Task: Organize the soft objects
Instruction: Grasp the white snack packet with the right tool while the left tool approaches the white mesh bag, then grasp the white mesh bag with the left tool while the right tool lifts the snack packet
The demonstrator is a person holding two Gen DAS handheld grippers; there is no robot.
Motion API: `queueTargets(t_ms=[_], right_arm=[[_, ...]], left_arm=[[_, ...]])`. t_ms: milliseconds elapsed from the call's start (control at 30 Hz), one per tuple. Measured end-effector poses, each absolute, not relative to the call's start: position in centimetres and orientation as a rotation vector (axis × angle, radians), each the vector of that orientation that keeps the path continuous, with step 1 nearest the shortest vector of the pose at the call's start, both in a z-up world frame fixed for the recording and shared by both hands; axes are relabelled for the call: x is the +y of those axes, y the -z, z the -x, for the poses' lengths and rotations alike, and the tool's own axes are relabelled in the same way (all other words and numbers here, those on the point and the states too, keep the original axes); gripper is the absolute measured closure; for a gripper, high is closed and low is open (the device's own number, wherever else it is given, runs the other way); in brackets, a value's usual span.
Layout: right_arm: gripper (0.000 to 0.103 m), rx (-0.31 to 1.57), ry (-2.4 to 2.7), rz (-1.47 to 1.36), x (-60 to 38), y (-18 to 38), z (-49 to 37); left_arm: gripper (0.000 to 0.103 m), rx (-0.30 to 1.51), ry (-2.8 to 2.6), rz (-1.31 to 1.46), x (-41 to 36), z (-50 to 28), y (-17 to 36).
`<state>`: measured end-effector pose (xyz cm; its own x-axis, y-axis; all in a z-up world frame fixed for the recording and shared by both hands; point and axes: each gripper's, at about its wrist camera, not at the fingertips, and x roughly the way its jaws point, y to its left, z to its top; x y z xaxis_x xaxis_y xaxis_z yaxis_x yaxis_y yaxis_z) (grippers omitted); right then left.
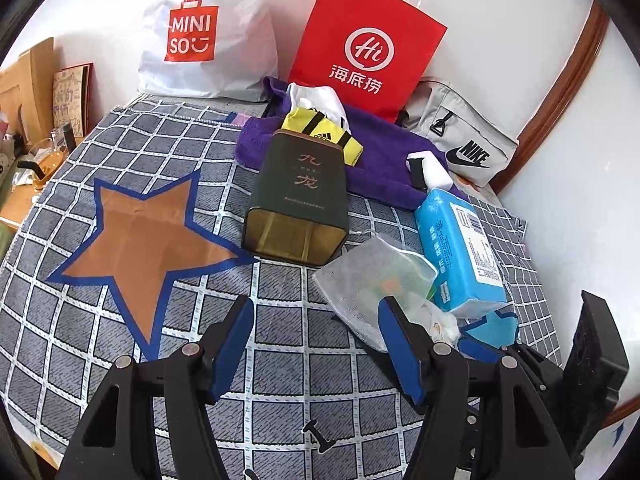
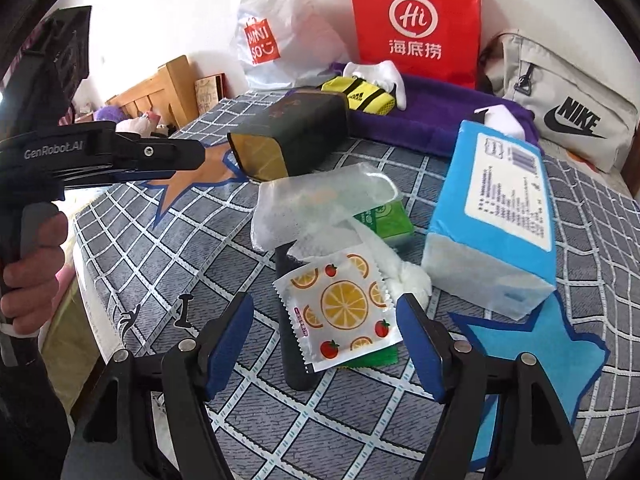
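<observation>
On the checked bedspread (image 1: 120,360) lies a pile of soft items: a blue tissue pack (image 2: 496,216), a translucent mesh pouch (image 2: 320,204), a small green tissue pack (image 2: 384,220), a crumpled white tissue (image 2: 404,276) and a fruit-print packet (image 2: 340,312). My right gripper (image 2: 324,340) is open just above the packet, which lies between its fingertips without touching the pads. My left gripper (image 1: 320,344) is open over bare bedspread, its right finger beside the mesh pouch (image 1: 372,276) and the blue tissue pack (image 1: 460,248). A hand (image 2: 32,272) holds the left gripper's handle.
A dark green tin (image 1: 296,196) lies on its side mid-bed. Behind it a purple towel (image 1: 384,152) carries a yellow sports item (image 1: 320,128) and white socks (image 1: 320,100). A red paper bag (image 1: 368,44), white plastic bag (image 1: 200,40) and grey Nike bag (image 1: 460,140) line the wall. A black comb-like object (image 2: 292,344) lies under the packet.
</observation>
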<state>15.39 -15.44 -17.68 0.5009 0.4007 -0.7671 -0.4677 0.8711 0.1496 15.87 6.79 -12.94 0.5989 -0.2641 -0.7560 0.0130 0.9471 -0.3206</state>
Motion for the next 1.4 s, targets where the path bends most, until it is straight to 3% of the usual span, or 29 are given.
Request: queueTargets(t_ms=[333,400,433,533,667,967,1233,1400], right_arm=[[0.030,0.929,-0.491,0.142,-13.9,20.2,-16.6],[0.046,0.907,-0.486,0.145,-13.9,20.0,-16.4],[0.059,0.898,-0.476,0.143,-14.2,19.8,-16.2],[0.063,0.913,-0.498,0.086,-15.4,19.5,-16.2],[0.080,0.919,-0.498,0.025,-16.9,19.2,-15.9],[0.098,0.892,-0.489,-0.056,-19.6,18.8,-14.9],[0.098,0.864,-0.469,-0.133,-22.8,18.0,-13.7],[0.098,0.872,-0.437,-0.149,-24.5,18.0,-13.2]], left_arm=[[0.041,0.931,0.184,0.313,7.8,-15.6,13.9],[0.041,0.934,0.191,0.308,7.7,-15.6,14.1],[0.041,0.936,0.193,0.307,7.6,-15.6,14.2],[0.041,0.949,0.200,0.310,7.3,-15.7,14.6],[0.041,0.970,0.205,0.308,6.6,-15.9,15.2],[0.041,0.974,0.235,0.315,4.7,-16.4,15.8],[0.040,1.010,0.262,0.311,2.4,-18.6,17.0],[0.030,1.038,0.280,0.295,0.7,-20.5,17.9]])
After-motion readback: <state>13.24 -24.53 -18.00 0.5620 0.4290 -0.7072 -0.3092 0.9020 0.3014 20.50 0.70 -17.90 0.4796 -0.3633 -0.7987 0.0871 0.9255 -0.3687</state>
